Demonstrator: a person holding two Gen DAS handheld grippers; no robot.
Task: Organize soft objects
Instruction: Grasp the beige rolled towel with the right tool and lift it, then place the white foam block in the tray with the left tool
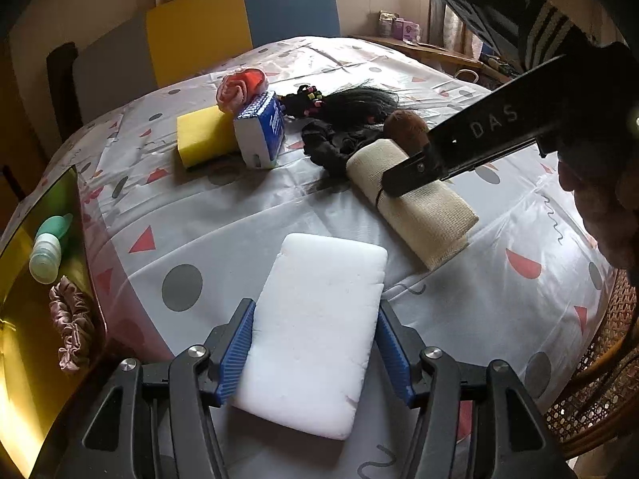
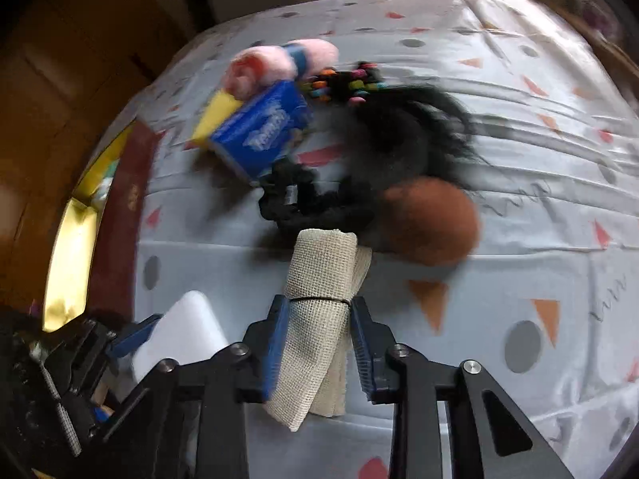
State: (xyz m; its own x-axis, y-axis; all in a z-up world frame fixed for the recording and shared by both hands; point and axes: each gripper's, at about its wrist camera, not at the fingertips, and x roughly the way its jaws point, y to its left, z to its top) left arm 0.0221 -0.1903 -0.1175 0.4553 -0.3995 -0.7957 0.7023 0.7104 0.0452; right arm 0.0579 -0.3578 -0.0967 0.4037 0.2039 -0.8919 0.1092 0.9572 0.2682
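Note:
A white sponge (image 1: 327,279) is clamped between the blue pads of my left gripper (image 1: 315,319), just above the patterned tablecloth (image 1: 207,215). It appears again at the lower left of the right wrist view as the white sponge (image 2: 187,327). My right gripper (image 2: 319,319) is shut on a beige rolled cloth (image 2: 319,279) tied with a thin black band. Both pads touch the sides of the roll. In the left wrist view that beige roll (image 1: 431,207) lies slanted on the cloth, with one of the right gripper's black fingers (image 1: 415,171) across it.
Behind the roll lie a brown puff (image 1: 407,125), a black scrunchie (image 1: 331,143), a black hairpiece (image 1: 359,99), a blue tissue pack (image 1: 261,131), a yellow sponge (image 1: 203,135) and a pink rolled cloth (image 1: 239,88). A gold box (image 1: 20,359) at the left edge holds a teal bottle (image 1: 50,247) and a pink scrunchie (image 1: 74,331).

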